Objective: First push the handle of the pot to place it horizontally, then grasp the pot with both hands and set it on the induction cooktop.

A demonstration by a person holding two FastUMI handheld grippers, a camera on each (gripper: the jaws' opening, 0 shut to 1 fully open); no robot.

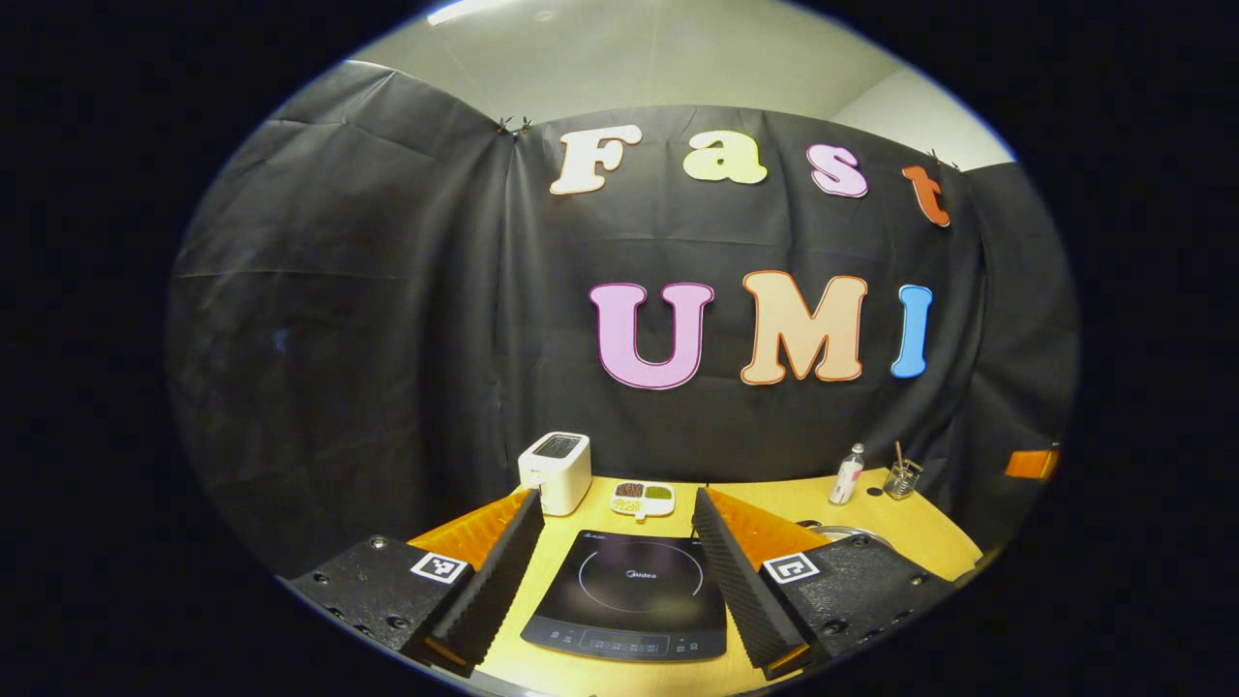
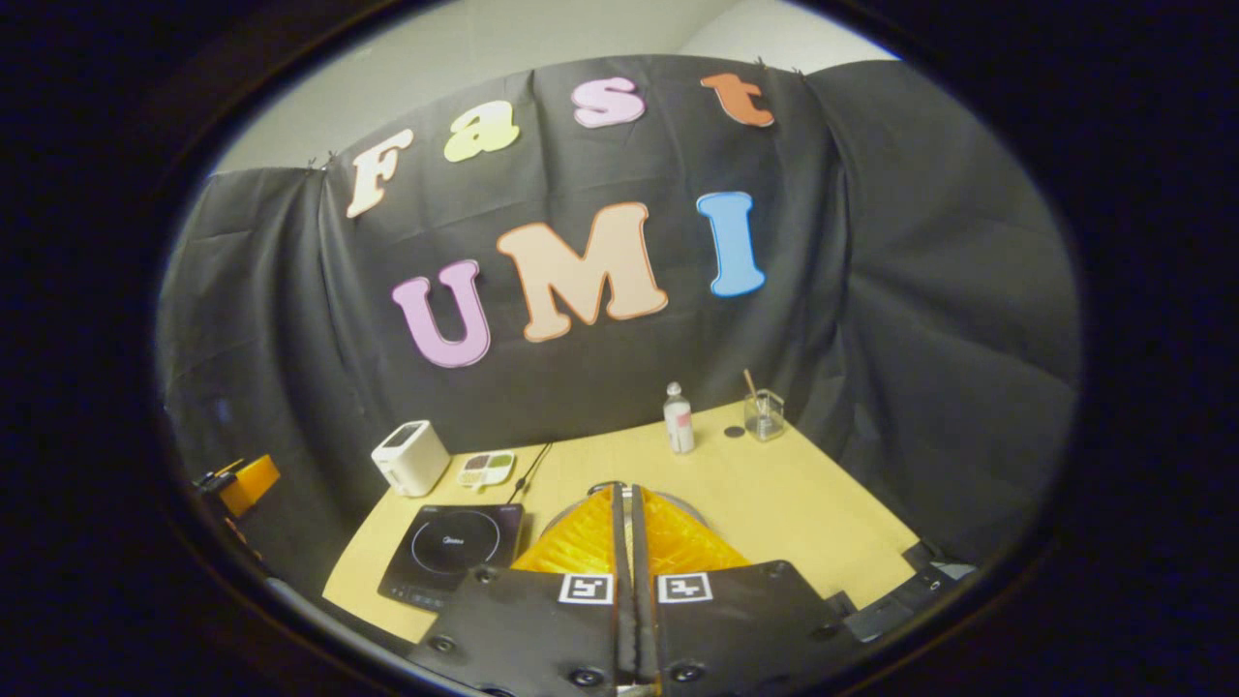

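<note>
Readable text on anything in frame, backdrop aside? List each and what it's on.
"Midea": inside the ring printed on the cooktop, left gripper view.
Small print at the cooktop's back left corner: too small to read.
Markings along the cooktop's front control strip: too small to read.
Label on the bottle: blurred, not readable.
Toaster: no text that can be made out.

both views face the wall, sharing the cooktop (image 1: 629,590).
</note>
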